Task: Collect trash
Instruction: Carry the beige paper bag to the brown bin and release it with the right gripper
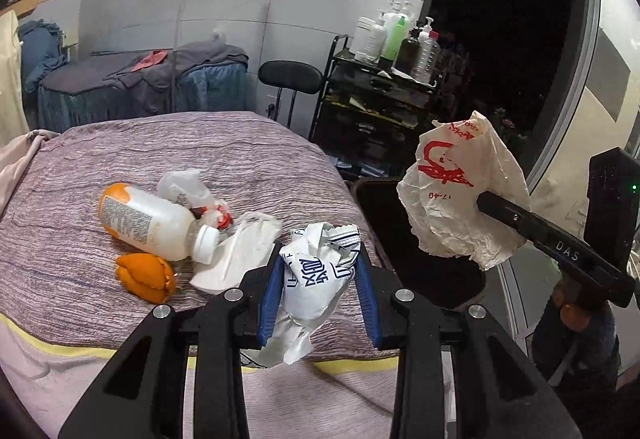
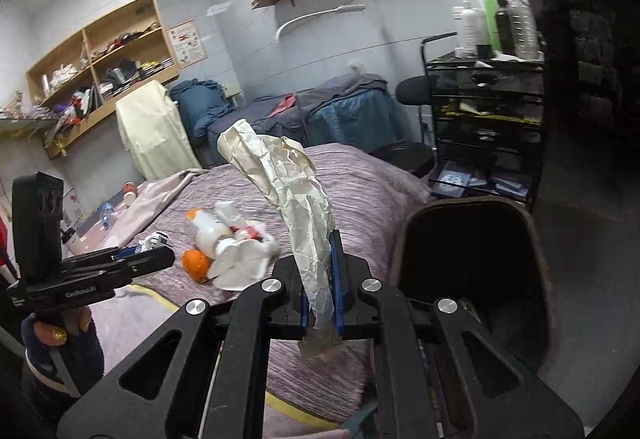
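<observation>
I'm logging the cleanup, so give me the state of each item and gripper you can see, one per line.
Left gripper: shut on blue-print wrapper.
Right gripper: shut on crumpled paper.
Bottle: capped, lying on bed.
Orange peel: on bed, beside bottle.
Tissue: on bed.
Bin: open, beside bed.

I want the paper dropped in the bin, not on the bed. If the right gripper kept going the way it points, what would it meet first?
Probably the purple bedspread, not the dark bin, which sits right of the right gripper's line. The crumpled paper hides part of the path.
</observation>
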The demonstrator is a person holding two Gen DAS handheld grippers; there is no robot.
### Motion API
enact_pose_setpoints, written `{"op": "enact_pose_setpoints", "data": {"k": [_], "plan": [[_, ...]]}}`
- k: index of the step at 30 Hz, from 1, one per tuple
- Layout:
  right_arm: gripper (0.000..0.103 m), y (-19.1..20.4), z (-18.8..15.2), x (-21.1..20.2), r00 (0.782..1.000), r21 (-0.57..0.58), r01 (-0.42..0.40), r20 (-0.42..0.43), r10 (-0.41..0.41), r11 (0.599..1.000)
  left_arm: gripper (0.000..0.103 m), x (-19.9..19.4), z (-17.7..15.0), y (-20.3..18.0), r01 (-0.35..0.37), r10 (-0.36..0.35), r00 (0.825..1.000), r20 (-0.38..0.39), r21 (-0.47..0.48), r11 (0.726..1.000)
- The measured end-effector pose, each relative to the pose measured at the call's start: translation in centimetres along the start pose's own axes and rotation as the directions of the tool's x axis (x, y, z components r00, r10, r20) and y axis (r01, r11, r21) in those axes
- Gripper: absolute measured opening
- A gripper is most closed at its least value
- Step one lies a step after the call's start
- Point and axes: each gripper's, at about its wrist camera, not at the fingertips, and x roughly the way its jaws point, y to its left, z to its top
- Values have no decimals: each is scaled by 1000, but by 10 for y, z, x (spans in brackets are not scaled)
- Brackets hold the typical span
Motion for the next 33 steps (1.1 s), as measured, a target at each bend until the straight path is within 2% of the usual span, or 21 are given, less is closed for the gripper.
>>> {"op": "enact_pose_setpoints", "data": {"k": [5,13,20,28,30,32,33], "plan": [[10,-33,-5,-4,996,37,86,2,-86,996,34,17,6,-21,51,-50,999,-14,23,998],[10,-90,-26,15,981,131,192,-68,-184,973,34,48,8,-53,110,-106,993,-57,56,992],[10,-119,-45,39,969,184,231,-137,-208,955,34,66,7,-72,143,-137,986,-94,69,987],[10,-126,-56,61,961,191,247,-176,-215,950,34,74,5,-84,166,-157,981,-114,75,983],[14,-127,-59,65,958,192,254,-187,-219,948,34,75,5,-86,169,-160,980,-117,76,983],[33,-128,-60,68,954,192,266,-189,-231,944,34,77,5,-88,175,-165,979,-122,77,982],[54,-127,-61,68,954,192,271,-187,-235,943,34,77,5,-89,176,-166,978,-124,78,981]]}}
